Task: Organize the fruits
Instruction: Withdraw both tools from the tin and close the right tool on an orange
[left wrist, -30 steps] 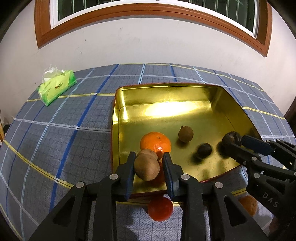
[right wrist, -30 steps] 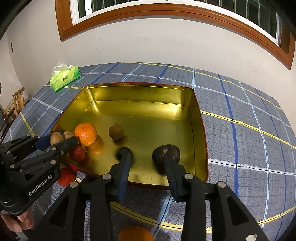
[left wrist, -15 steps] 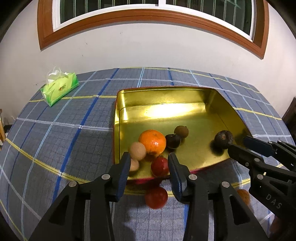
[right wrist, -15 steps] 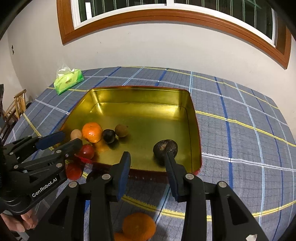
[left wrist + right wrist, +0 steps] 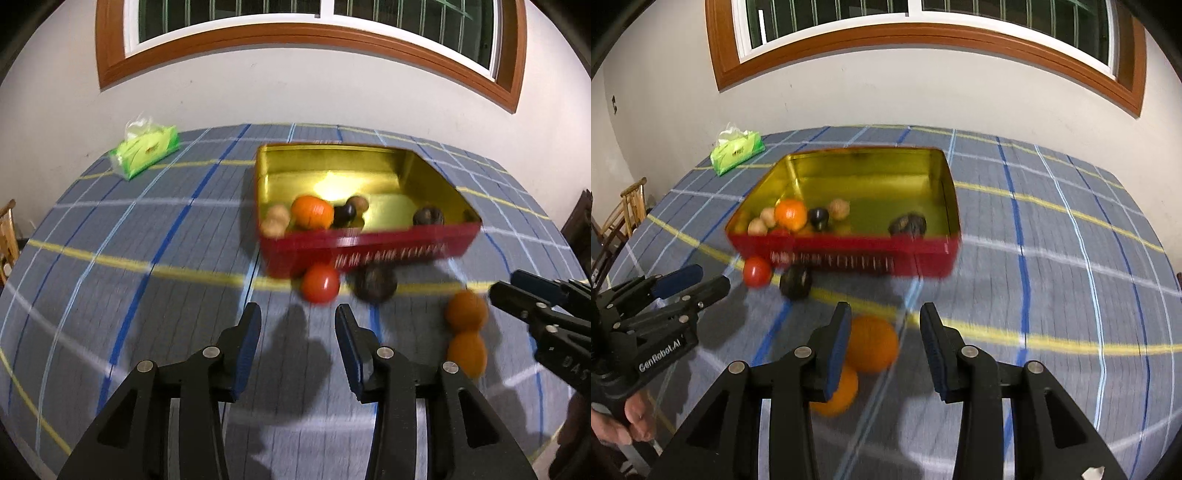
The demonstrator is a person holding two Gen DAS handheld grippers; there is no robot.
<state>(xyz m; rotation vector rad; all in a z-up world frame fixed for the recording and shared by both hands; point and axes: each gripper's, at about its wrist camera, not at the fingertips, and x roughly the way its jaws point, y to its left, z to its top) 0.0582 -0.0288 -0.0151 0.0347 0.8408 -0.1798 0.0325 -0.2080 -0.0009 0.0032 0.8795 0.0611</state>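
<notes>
A red tin with a gold inside (image 5: 369, 251) (image 5: 923, 254) stands on the checked cloth. It holds an orange (image 5: 311, 211) (image 5: 790, 214), tan round fruits (image 5: 275, 220), a dark small fruit (image 5: 344, 215) and a dark wrinkled fruit (image 5: 427, 216) (image 5: 907, 224). In front of the tin lie a red tomato (image 5: 320, 283) (image 5: 757, 271), a dark fruit (image 5: 375, 283) (image 5: 795, 282) and two oranges (image 5: 466, 311) (image 5: 872, 343). My left gripper (image 5: 297, 343) is open and empty, short of the tomato. My right gripper (image 5: 884, 345) is open, with the nearer orange between its fingers.
A green tissue pack (image 5: 146, 150) (image 5: 737, 152) lies at the table's far left. A wooden chair (image 5: 624, 210) stands off the left edge. A wall with a wood-framed window is behind the table.
Both grippers have pulled back from the tin and away from its fruits. The left gripper let go of the tan fruit, which now lies in the tin. The views are blurred with motion.
</notes>
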